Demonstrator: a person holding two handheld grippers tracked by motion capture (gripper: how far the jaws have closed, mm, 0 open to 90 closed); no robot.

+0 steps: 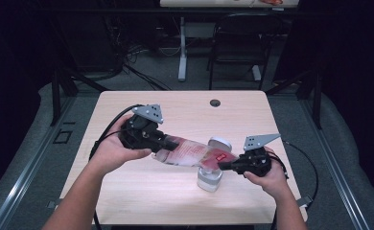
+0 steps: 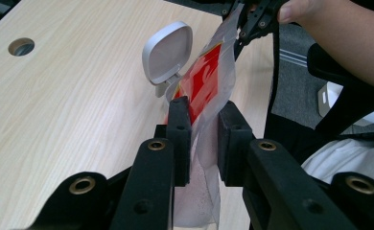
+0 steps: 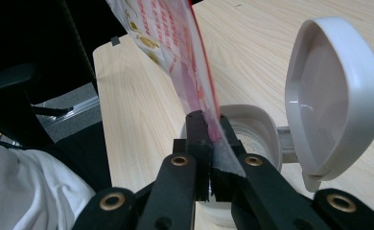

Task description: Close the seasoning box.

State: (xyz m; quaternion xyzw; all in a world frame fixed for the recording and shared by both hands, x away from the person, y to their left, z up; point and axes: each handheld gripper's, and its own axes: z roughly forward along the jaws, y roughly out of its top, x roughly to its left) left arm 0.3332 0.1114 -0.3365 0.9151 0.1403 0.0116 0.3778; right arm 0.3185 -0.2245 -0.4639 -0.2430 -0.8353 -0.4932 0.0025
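High view: two forearms enter from the bottom edge, one at lower left, one at lower right. The left hand [image 1: 109,152] wraps the left gripper [image 1: 171,143] left of centre, wrist bent so the tool points to the right of the frame. The right hand [image 1: 266,176] holds the right gripper [image 1: 222,166] right of centre, pointing to the left of the frame. One plastic bag [image 1: 190,154], clear with red print, is stretched between the two grippers above the wooden table [image 1: 142,191]. One white container [image 1: 209,179] stands under the bag's right end, its one hinged lid [image 1: 220,143] swung open behind it.

Left gripper view: two black jaws fill the lower centre, clenched on one end of the plastic bag [image 2: 205,91]. The bag runs to the upper centre, where the right gripper [image 2: 242,34] pinches its far end. The lid [image 2: 168,51] shows at upper centre.

Right gripper view: two black jaws at lower centre are closed on the bag [image 3: 175,52], which rises to the upper left. The container [image 3: 252,132] mouth sits directly behind the jaws; the open lid [image 3: 336,96] stands at right.
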